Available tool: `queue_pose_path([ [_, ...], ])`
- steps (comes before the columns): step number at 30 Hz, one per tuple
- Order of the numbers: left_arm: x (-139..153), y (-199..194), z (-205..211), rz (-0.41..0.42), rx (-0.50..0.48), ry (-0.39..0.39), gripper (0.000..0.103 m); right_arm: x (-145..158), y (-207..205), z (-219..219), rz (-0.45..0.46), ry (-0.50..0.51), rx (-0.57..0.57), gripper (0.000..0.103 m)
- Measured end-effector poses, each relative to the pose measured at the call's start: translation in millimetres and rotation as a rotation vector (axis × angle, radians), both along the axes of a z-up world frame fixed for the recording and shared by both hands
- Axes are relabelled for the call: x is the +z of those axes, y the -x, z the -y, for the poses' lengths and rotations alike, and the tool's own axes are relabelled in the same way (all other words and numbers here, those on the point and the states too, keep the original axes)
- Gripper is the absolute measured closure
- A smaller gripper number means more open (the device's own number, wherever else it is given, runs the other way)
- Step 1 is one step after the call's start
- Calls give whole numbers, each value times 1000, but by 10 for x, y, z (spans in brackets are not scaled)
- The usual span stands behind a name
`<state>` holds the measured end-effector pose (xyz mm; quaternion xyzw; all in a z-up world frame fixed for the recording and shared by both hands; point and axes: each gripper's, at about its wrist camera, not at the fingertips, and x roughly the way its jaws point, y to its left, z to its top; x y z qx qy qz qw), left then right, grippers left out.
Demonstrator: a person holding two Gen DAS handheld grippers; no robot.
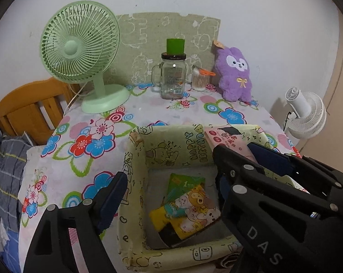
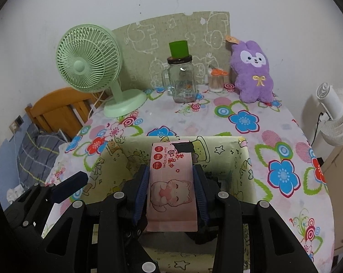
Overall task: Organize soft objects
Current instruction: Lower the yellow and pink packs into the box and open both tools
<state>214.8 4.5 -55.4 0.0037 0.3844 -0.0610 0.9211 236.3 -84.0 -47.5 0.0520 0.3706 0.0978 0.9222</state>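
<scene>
2 grippers | right gripper (image 2: 171, 182) clamps pink wipes pack (image 2: 171, 182) over yellow box (image 2: 228, 157); left gripper (image 1: 169, 186) spread wide, nothing between

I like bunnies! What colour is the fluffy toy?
Purple toy, with a white face; the right wrist view shows it best.

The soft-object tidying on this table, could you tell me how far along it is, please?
Done: two small packs already lie in the yellow box. In hand: the right gripper is shut on a pink wipes pack above the box; the left gripper is open and empty. Left: release that pack; the purple plush stands at the table's far edge.
</scene>
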Motion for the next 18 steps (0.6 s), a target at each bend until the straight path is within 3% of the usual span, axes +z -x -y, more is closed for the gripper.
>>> queue_pose_path([
  [6, -4, -12, 17, 2, 5, -10, 17, -50, -84, -15, -14, 0, 23, 56],
  [8, -5, -14, 16, 2, 6, -6, 16, -53, -91, -12, -14, -12, 33, 39],
  [10, -1, -15, 14, 1, 6, -1, 15, -40, -76, -5, -4, -13, 32, 30],
  [18, 69, 57, 74, 17, -2, -9, 14, 24, -4, 51, -2, -16, 25, 26],
])
